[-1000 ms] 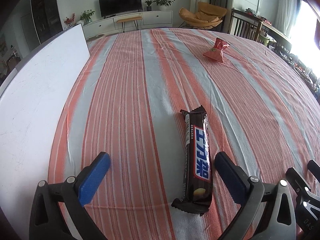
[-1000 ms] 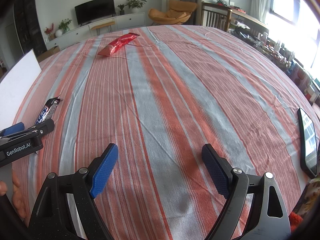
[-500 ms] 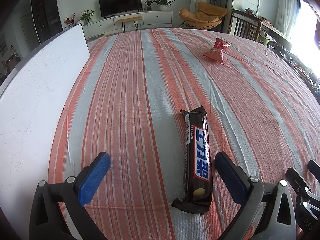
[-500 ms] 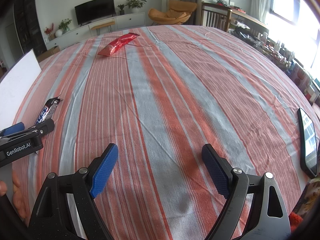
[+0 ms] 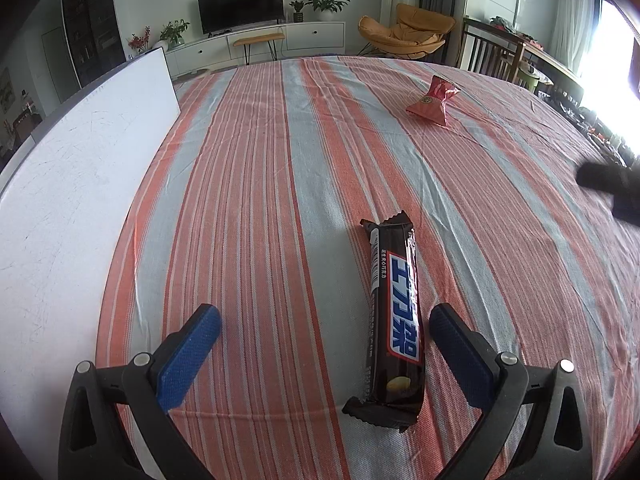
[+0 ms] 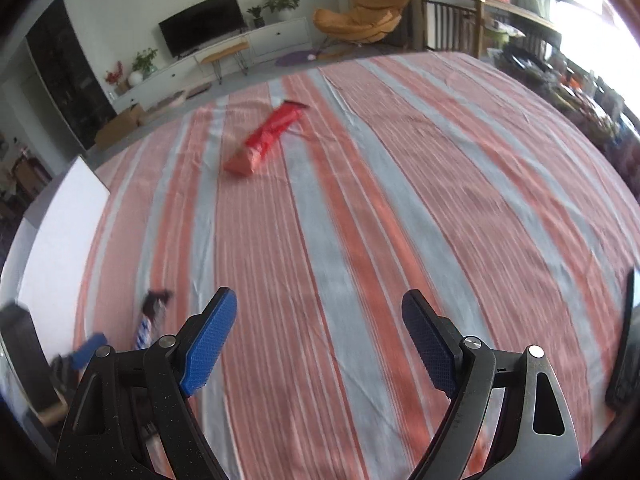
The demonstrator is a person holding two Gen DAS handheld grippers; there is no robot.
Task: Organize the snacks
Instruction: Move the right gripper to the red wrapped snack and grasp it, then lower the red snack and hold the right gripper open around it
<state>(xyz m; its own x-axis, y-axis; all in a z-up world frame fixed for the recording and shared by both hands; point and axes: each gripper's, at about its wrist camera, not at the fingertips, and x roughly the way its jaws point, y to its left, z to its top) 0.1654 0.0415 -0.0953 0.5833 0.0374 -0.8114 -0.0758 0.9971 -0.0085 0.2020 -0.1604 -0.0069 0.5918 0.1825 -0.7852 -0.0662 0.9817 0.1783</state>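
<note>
A dark brown chocolate bar (image 5: 394, 312) lies lengthwise on the striped tablecloth, between the fingertips of my left gripper (image 5: 324, 332) and closer to the right finger. That gripper is open and touches nothing. A red snack packet (image 5: 434, 101) rests far ahead on the cloth. In the right wrist view the same red packet (image 6: 268, 140) lies ahead and left of my right gripper (image 6: 322, 320), which hangs open and empty above the cloth. The chocolate bar (image 6: 151, 316) shows blurred at the lower left, beside the left gripper's blue pad (image 6: 86, 350).
A white board (image 5: 68, 208) borders the left side of the table. The striped cloth (image 5: 256, 184) covers the table. A dark phone (image 6: 626, 344) lies at the right edge. The right gripper's black body (image 5: 612, 188) shows blurred at the right of the left wrist view.
My right gripper has lifted and moved forward toward the red packet, and its view is now blurred. The left gripper and the chocolate bar have not moved.
</note>
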